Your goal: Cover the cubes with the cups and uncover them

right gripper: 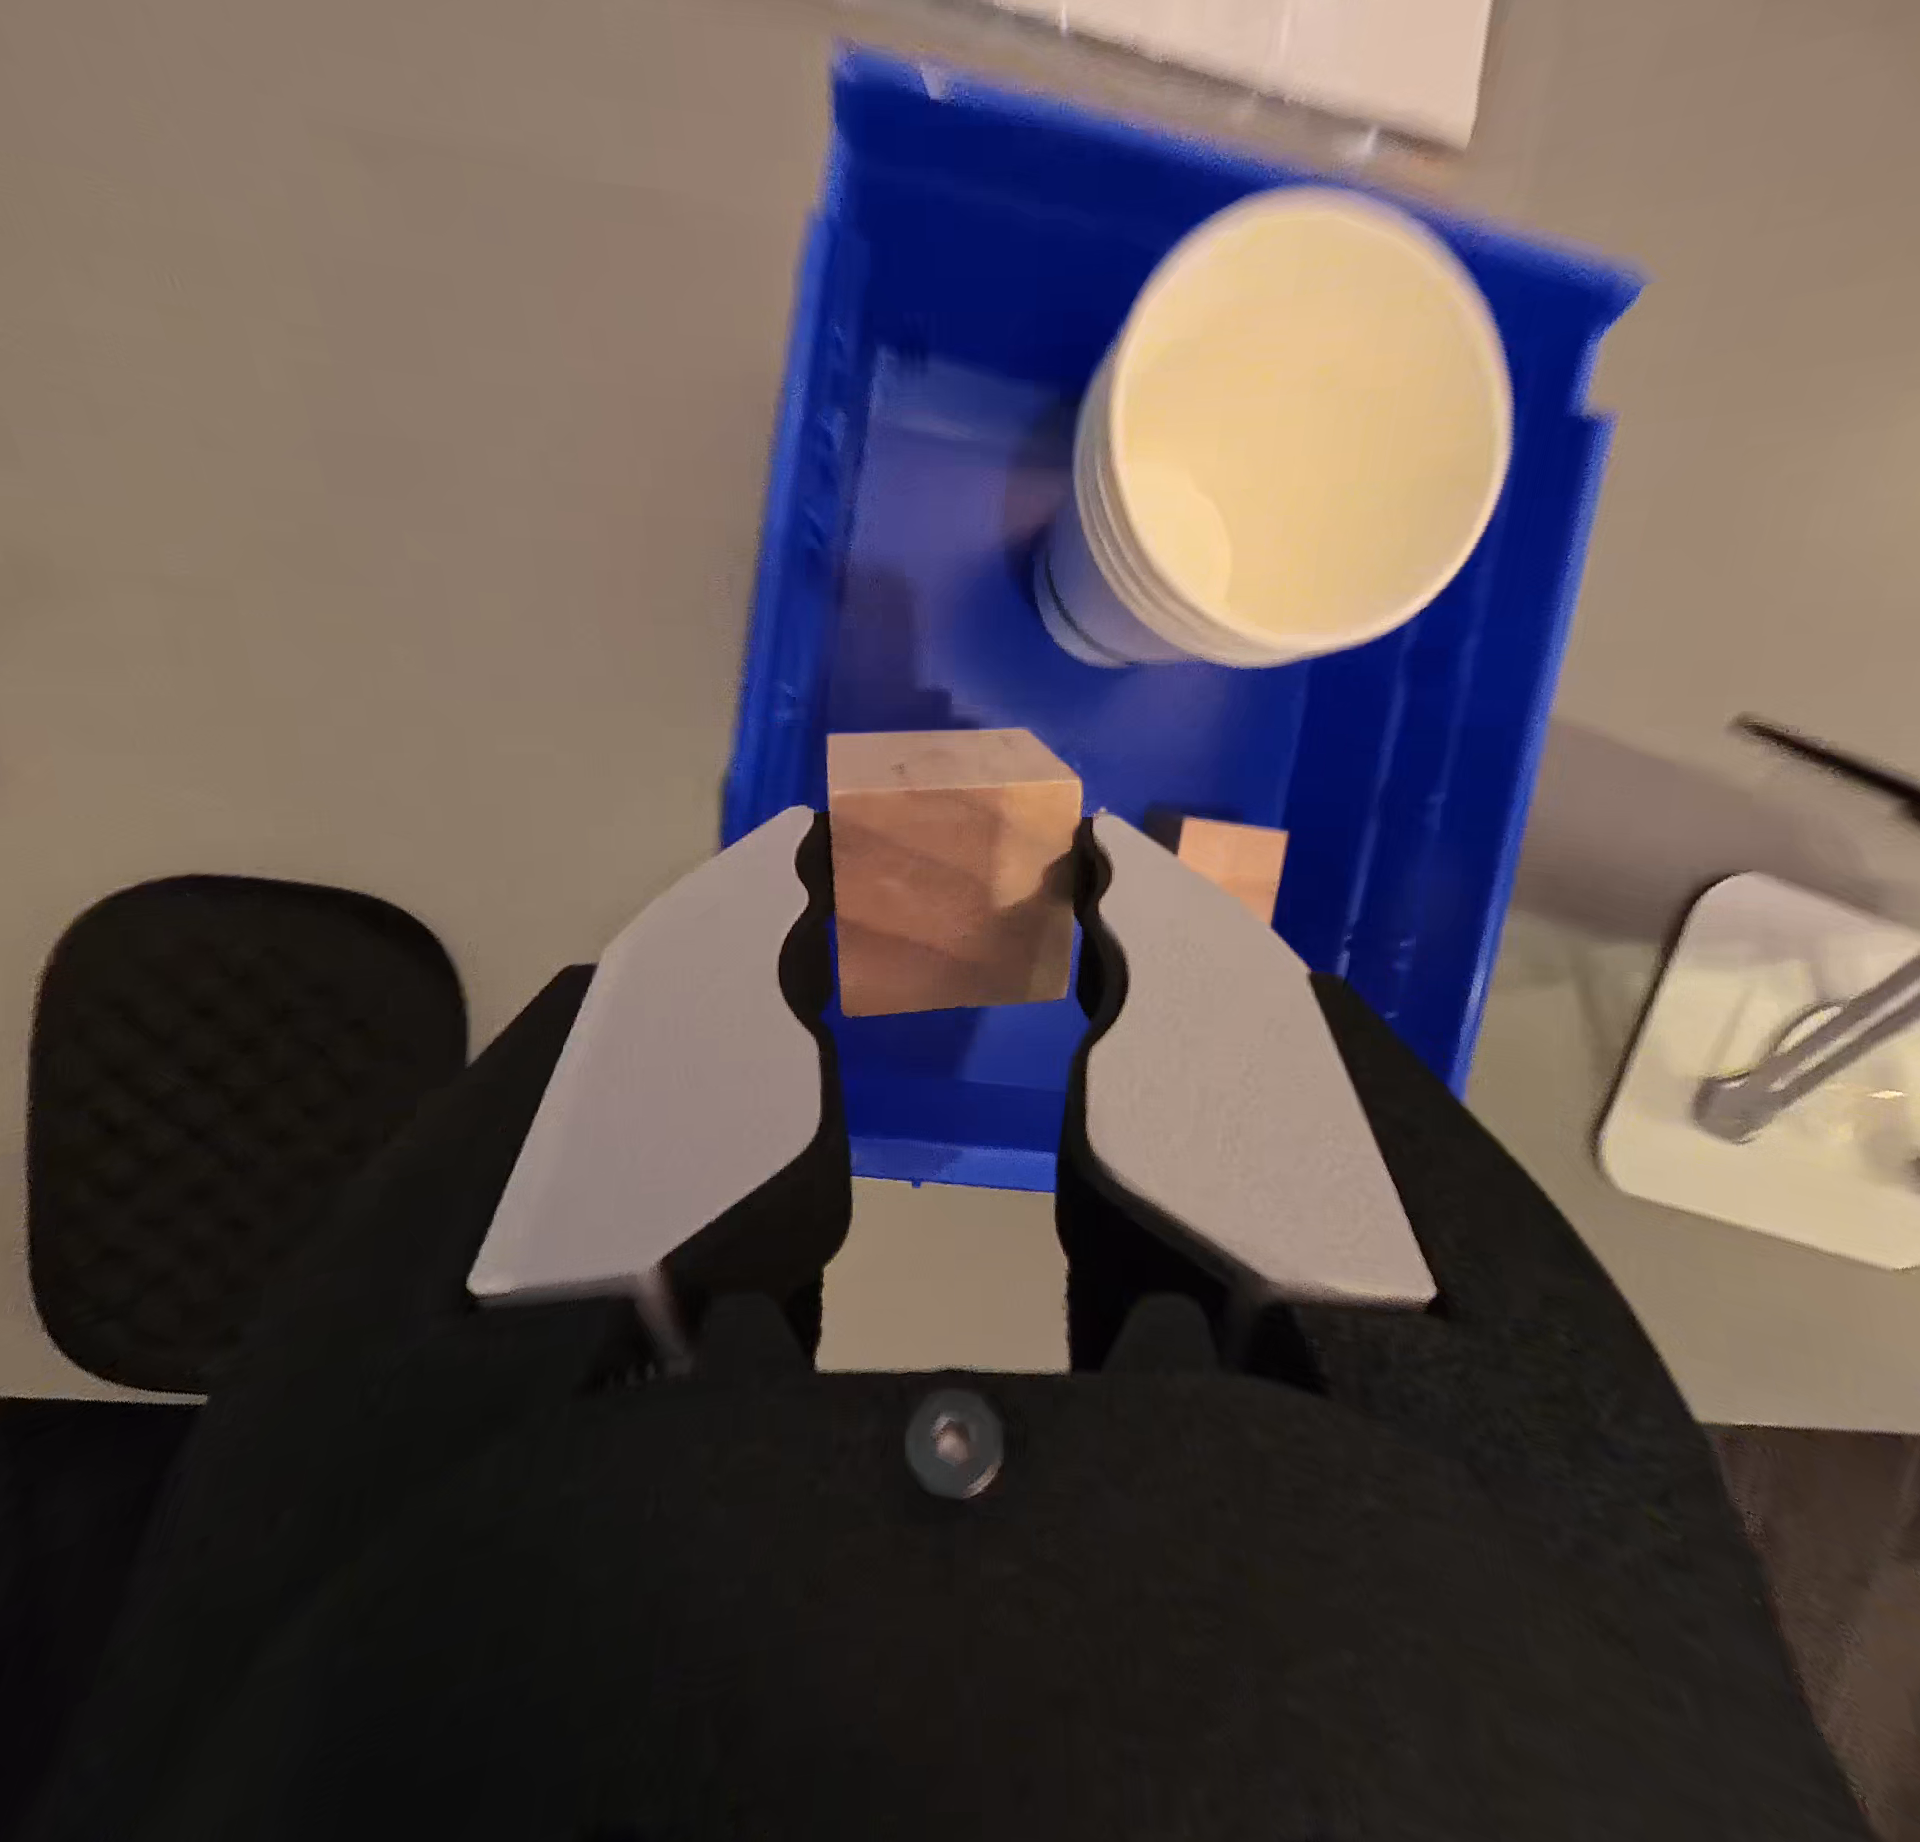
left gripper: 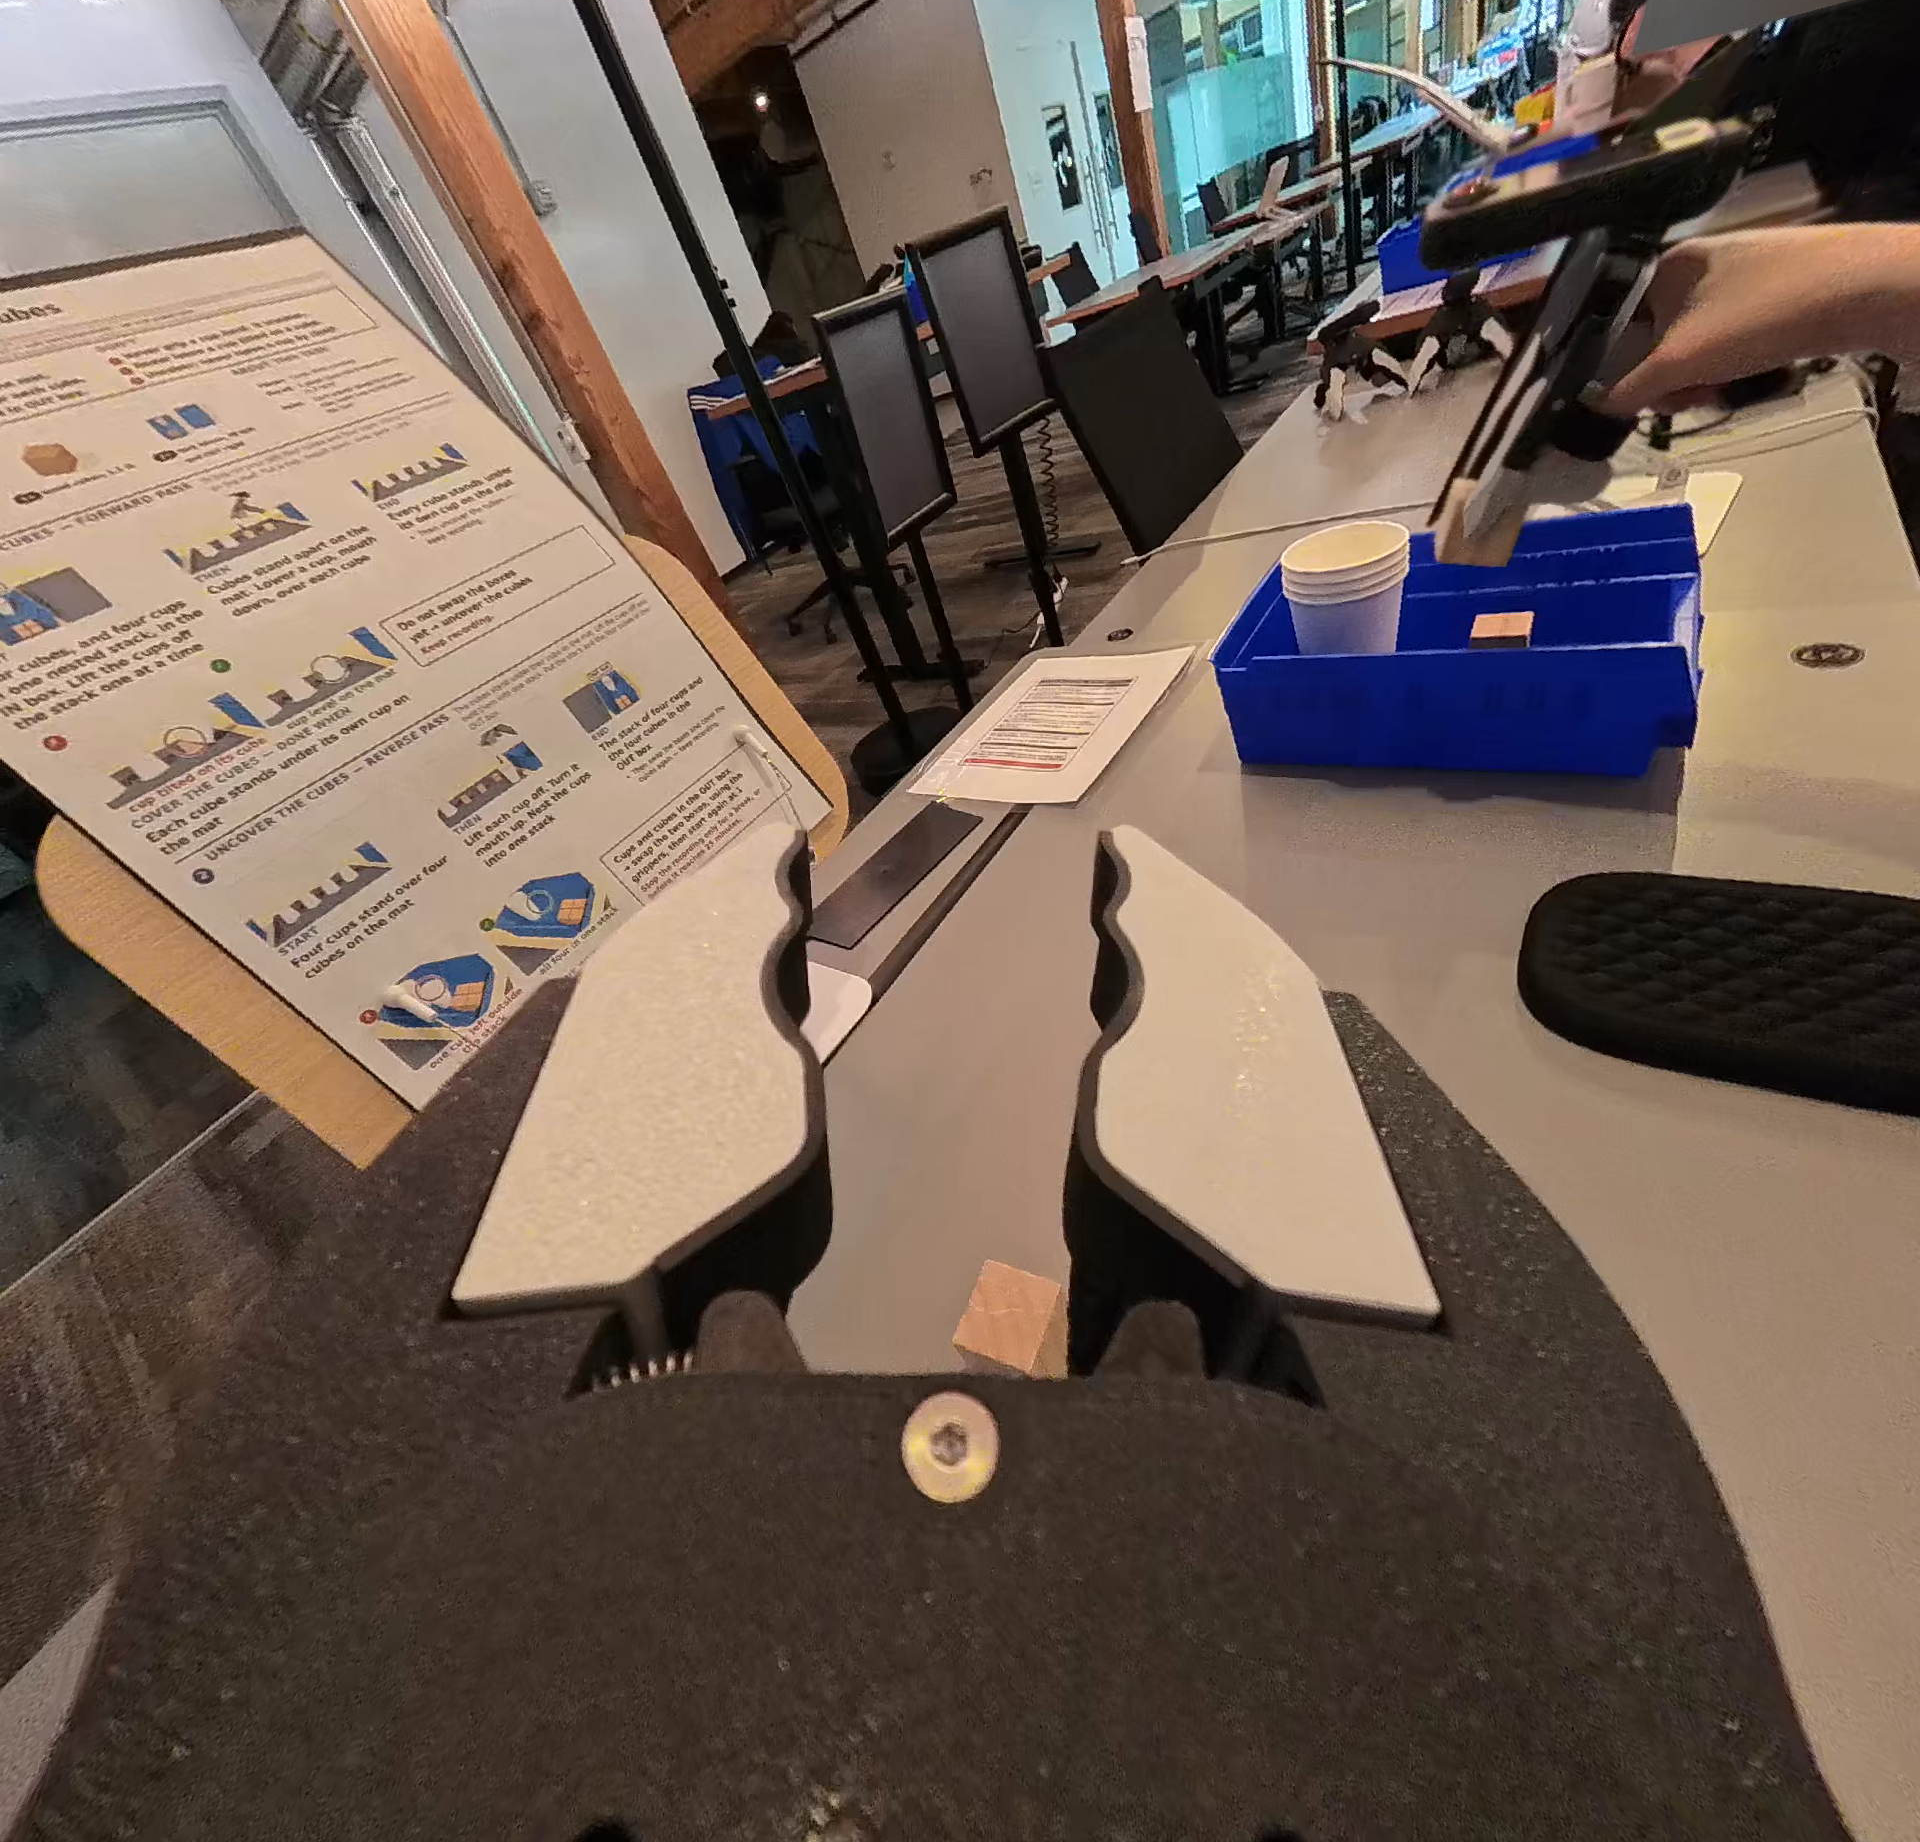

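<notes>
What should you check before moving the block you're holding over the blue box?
1. Right gripper shut on the held cube: ok.
2. Held cube lifted clear of the blue bin: ok.
3. Cup stack upright in the bin: ok.
4. One cube left in the bin: ok.
5. Left gripper open and empty: ok.
6. Free spot on the black mat: cannot tell, only part shows.

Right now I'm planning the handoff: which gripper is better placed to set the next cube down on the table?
Right. The right gripper already clamps a wooden cube above the blue bin. The left gripper is open, empty, low over the table.
</notes>
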A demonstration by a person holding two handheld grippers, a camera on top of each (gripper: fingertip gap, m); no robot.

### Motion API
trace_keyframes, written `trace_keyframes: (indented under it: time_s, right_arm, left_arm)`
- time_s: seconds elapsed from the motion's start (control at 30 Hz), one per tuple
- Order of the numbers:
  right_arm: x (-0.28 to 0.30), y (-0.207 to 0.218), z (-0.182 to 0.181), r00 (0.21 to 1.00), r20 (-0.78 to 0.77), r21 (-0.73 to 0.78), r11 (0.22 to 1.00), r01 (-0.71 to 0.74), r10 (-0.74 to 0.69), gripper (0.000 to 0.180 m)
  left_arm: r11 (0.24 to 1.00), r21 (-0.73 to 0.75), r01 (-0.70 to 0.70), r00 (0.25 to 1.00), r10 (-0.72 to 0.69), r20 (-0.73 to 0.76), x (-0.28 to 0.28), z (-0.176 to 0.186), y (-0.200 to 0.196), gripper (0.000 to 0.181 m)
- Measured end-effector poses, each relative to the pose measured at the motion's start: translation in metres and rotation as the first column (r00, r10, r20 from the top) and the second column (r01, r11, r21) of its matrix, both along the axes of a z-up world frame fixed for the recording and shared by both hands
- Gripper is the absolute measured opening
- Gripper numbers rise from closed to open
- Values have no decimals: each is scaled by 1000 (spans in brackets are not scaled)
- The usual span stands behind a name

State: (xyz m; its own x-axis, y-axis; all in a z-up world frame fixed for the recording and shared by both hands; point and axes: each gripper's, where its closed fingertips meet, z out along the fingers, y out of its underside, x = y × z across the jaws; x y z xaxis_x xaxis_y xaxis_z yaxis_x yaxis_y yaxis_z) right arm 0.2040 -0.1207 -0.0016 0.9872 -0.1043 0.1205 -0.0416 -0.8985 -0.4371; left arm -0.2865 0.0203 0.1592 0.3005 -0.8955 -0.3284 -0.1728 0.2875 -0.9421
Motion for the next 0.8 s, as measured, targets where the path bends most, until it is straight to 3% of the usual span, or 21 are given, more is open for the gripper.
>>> trace_keyframes:
  time_s: [0.17, 0.3, 0.47, 0.8]
  right_arm:
    - [30, -12, -83, 993, -85, -130, 989, 74, -86, 44]
    - [39, -16, -117, 991, -69, -241, 965, 99, -119, 44]
    - [44, -16, -131, 988, -34, -306, 943, 131, -148, 44]
    - [49, -11, -140, 988, 14, -297, 943, 152, -155, 45]
  left_arm:
    - [1000, 2, -9, 1000, 9, -21, 2, -4, 0, 51]
    - [1000, -1, -12, 1000, 12, -22, 2, -4, 2, 51]
    - [1000, 2, -16, 1000, 16, -25, 2, -5, 4, 51]
    - [1000, 4, -12, 1000, 12, -27, 2, -5, 3, 51]
